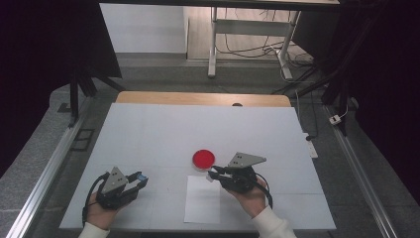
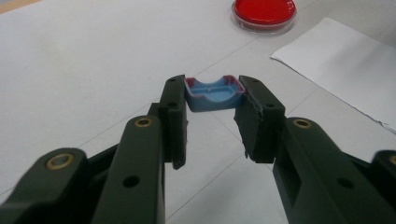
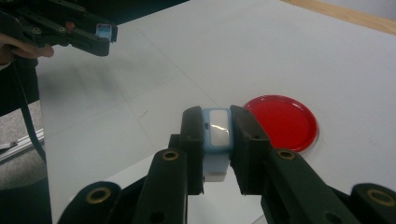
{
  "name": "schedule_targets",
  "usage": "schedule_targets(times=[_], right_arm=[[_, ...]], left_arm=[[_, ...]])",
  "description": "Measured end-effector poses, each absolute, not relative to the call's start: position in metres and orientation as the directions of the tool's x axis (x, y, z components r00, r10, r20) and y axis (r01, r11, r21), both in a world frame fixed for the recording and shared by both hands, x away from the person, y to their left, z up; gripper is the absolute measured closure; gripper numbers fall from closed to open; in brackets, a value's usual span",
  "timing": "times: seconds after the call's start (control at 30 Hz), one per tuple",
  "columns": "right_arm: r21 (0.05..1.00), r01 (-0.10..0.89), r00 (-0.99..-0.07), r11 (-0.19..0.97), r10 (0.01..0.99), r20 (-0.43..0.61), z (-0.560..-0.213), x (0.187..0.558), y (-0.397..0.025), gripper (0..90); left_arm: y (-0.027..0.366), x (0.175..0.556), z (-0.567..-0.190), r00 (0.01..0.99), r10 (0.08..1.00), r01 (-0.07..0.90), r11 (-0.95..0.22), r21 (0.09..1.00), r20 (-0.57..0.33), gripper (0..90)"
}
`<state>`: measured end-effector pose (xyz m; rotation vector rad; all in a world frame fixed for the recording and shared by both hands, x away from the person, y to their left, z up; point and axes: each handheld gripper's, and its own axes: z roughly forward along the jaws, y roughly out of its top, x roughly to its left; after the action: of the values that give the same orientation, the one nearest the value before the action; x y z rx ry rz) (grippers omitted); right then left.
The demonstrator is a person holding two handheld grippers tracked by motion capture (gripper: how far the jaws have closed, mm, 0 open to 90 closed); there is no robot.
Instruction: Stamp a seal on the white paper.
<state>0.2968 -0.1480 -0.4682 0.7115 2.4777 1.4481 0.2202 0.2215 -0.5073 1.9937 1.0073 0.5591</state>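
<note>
Left gripper [image 2: 212,116] clamped on a small blue cap [image 2: 214,93], held above the white table [image 1: 148,134] at its near left. Right gripper [image 3: 217,149] clenched around a light-blue capped container [image 3: 217,135], just beside the red petri dish [image 3: 282,122], over the far edge of a white paper sheet [image 1: 202,201]
</note>
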Motion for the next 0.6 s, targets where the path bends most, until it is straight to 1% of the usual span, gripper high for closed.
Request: schedule_targets(times=[0.6], right_arm=[[0.833,0.286,-0.898,0.474,0.435,0.062,-0.477,0.286,-0.133,75.9]], left_arm=[[0.221,0.22,-0.507,0.584,0.811,0.451,-0.352,0.821,0.027,64.2]])
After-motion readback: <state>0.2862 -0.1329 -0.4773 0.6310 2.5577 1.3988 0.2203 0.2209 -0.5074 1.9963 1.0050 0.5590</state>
